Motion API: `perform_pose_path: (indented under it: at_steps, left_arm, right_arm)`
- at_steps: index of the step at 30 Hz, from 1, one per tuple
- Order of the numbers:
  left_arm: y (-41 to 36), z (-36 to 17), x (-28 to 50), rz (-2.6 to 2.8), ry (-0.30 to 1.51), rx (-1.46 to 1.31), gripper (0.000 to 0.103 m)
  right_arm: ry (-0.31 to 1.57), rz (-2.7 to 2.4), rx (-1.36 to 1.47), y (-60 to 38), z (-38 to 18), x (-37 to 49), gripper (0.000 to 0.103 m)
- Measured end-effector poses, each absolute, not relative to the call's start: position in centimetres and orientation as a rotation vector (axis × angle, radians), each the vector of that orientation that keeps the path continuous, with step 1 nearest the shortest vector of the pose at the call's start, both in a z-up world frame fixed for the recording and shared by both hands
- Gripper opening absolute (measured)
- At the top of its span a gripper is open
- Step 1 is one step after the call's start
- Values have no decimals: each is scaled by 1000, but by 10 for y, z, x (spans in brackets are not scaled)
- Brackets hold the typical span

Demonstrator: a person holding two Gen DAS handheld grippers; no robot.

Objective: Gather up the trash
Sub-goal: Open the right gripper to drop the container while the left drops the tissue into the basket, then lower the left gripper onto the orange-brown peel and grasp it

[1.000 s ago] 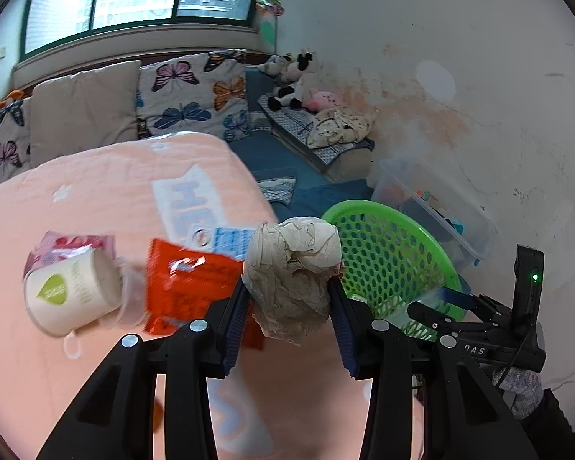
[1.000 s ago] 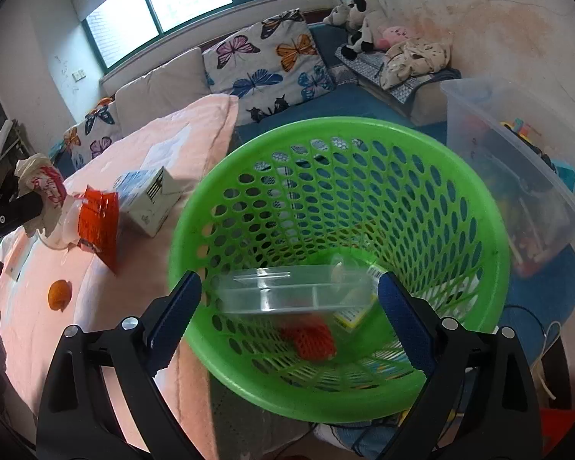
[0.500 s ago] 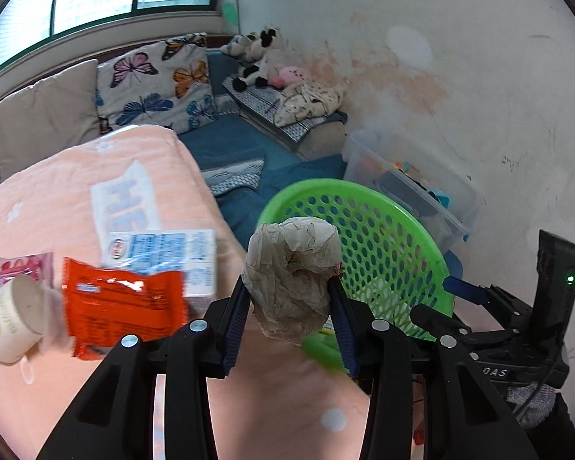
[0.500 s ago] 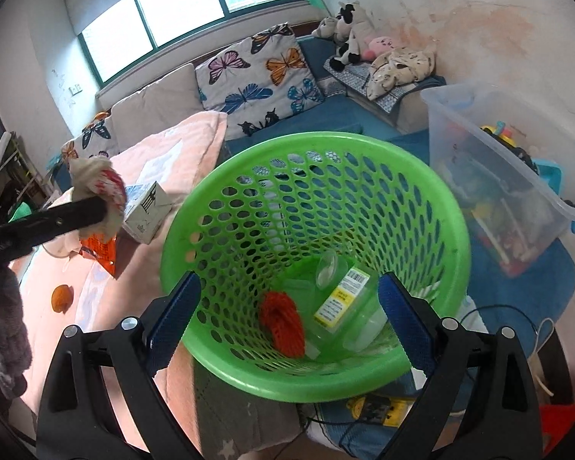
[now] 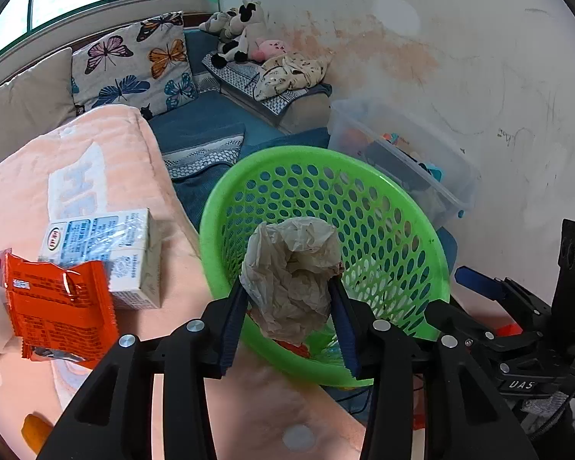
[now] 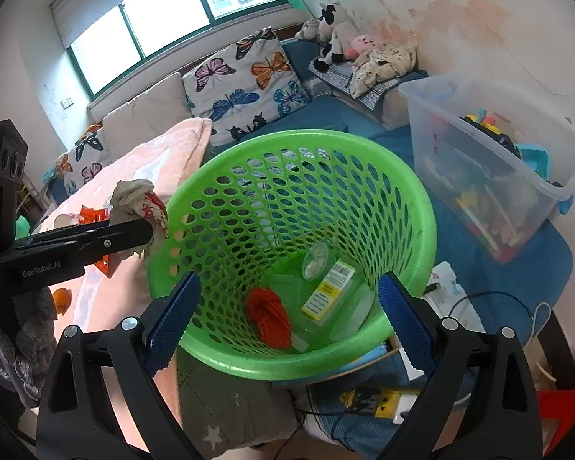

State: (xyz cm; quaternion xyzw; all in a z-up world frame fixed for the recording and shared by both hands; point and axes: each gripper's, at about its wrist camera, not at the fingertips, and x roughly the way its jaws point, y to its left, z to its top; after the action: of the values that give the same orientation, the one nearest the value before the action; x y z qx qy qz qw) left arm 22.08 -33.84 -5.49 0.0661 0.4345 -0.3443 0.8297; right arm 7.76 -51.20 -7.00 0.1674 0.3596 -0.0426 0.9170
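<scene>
My left gripper (image 5: 289,299), still clenched on the crumpled paper wad (image 5: 293,272), has moved from the bed's edge to the green basket (image 6: 402,176) rim. My right gripper (image 6: 287,320) stays released. Dropping looks next.

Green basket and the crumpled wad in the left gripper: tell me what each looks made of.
Green basket: moulded plastic, slightly glossy, with walls pierced by regular round holes.
Crumpled wad: probably thin paper or wrapper, matte beige, sharply creased, with a red print seen from the right wrist view. The left gripper pinches it.
</scene>
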Motion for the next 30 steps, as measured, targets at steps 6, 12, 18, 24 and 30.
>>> perform_pose_path:
  at_steps: [6, 12, 18, 24, 30]
  left_arm:
    - [-342, -58, 221, -736, 931, 141, 50]
    - [-340, -56, 220, -735, 919, 133, 59]
    - [-329, -53, 214, -713, 903, 146, 59]
    - [-306, -45, 207, -668, 879, 132, 63]
    - [-267, -42, 199, -605, 857, 98, 66]
  right_arm:
    - [742, -89, 355, -514, -73, 76, 93]
    - [739, -88, 353, -511, -71, 74, 93]
    - [733, -80, 349, -506, -67, 71, 93]
    - [728, -59, 336, -495, -62, 72, 93]
    - [726, -23, 313, -475, -57, 76, 93]
